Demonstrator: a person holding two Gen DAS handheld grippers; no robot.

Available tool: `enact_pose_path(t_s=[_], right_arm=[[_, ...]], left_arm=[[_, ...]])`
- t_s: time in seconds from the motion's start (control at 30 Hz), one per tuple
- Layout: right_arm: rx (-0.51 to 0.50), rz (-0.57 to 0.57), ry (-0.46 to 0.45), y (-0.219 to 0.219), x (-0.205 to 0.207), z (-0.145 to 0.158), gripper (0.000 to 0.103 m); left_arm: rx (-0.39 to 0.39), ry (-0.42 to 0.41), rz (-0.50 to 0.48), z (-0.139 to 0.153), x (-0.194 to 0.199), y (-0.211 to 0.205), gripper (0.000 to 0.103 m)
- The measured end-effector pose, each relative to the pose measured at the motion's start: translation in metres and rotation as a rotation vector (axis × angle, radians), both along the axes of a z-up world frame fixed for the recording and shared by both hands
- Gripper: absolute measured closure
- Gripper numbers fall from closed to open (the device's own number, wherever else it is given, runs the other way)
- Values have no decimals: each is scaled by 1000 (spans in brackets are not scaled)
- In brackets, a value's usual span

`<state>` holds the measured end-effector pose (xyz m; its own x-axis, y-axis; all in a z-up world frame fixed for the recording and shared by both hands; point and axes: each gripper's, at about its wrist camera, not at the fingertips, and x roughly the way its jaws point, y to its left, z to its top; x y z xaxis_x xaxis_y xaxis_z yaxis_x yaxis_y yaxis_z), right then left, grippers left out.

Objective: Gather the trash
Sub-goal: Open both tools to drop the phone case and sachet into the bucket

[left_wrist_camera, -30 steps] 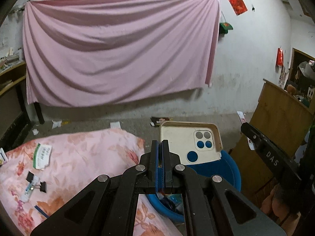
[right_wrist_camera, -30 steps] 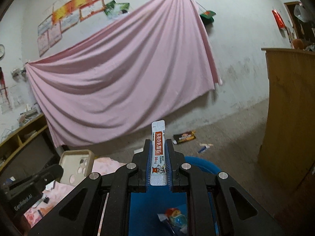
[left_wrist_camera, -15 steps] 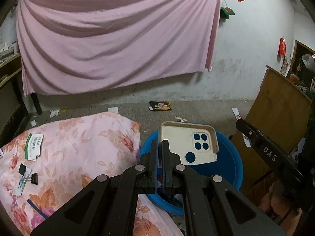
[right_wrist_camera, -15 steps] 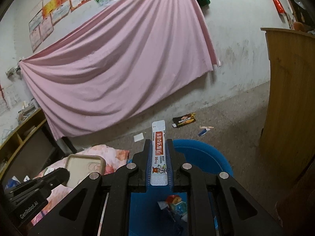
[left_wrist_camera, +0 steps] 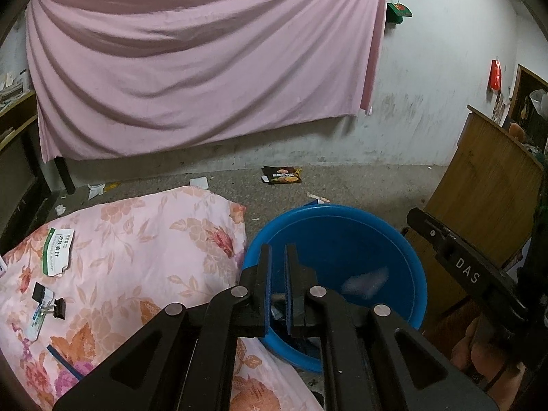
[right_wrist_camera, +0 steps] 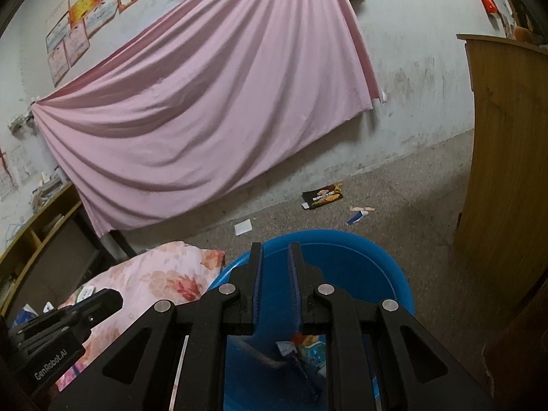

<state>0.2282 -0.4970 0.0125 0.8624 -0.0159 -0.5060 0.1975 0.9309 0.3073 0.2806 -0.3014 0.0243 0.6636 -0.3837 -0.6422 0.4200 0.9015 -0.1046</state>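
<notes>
A pink sheet (left_wrist_camera: 202, 65) hangs across the plastered back wall, with a row of framed certificates (right_wrist_camera: 102, 10) above it in the right wrist view. Below it lies the bare concrete floor (left_wrist_camera: 359, 181), and a wooden cabinet (right_wrist_camera: 507, 157) stands at the right. A floral quilt (left_wrist_camera: 137, 257) covers the bed at the left, its edge touching the blue plastic basin (left_wrist_camera: 404, 253) that sits on the floor beside it.

The left claw (left_wrist_camera: 277, 263) hangs over the near rim of the basin, its blue-padded fingers a narrow gap apart and gripping nothing. The right claw (right_wrist_camera: 274, 267) is also above the basin, parted a little wider and likewise empty. Inside the basin, a pale blurred piece (left_wrist_camera: 366, 281) shows against the far wall, and colourful crumpled wrappers (right_wrist_camera: 304, 346) lie at the bottom.

Trash not yet gathered: a dark snack packet (left_wrist_camera: 282, 175) on the floor near the wall, a white paper scrap (right_wrist_camera: 243, 226), and a small blue-and-white carton (right_wrist_camera: 358, 215) just beyond the basin. On the quilt lie a green-and-white torn packet (left_wrist_camera: 58, 251) and black binder clips (left_wrist_camera: 51, 303) on a small sachet.
</notes>
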Motion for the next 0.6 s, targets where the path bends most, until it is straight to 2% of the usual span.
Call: enact_pose_path(t_s=[0.17,0.6], right_arm=[[0,-2,0,0,-1,0,80],[2,5,-19,3,0,5,79]], left_arm=[[3,-3,4,1,1,2,98],[7,-19,41,12,-1,28,98]])
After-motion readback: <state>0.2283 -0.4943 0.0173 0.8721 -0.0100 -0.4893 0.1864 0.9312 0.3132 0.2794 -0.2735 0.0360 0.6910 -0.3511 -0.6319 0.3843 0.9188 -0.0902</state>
